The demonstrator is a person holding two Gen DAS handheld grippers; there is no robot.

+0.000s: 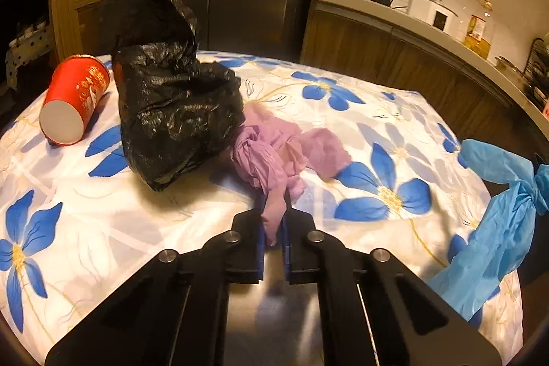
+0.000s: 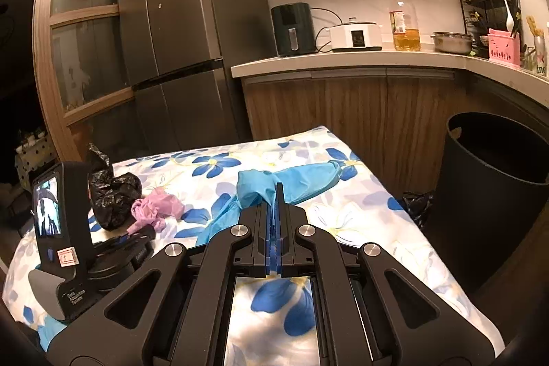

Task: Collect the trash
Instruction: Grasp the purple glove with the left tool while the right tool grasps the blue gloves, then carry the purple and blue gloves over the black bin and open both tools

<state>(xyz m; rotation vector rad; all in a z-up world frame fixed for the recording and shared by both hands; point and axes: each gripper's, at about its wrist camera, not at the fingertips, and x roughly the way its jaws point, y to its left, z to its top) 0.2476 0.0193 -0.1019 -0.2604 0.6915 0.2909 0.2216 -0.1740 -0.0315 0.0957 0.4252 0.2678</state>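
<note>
Red cup [image 1: 74,100]: lying on its side at the far left of the floral-cloth counter [image 1: 103,222].
Black bag [image 1: 173,112]: crumpled, just right of the cup.
Purple glove [image 1: 278,150]: touching the bag, one end pinched in the left gripper [image 1: 274,218], fingers clenched on it.
Blue glove [image 2: 284,184]: on the counter's right side, clamped in the right gripper [image 2: 273,211].
Black bin [image 2: 494,194]: beside the counter, far right.

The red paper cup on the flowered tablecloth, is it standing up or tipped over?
Tipped over. The red paper cup lies on its side on the flowered tablecloth, its white base facing the left wrist camera, beside the crumpled black plastic bag.
</note>
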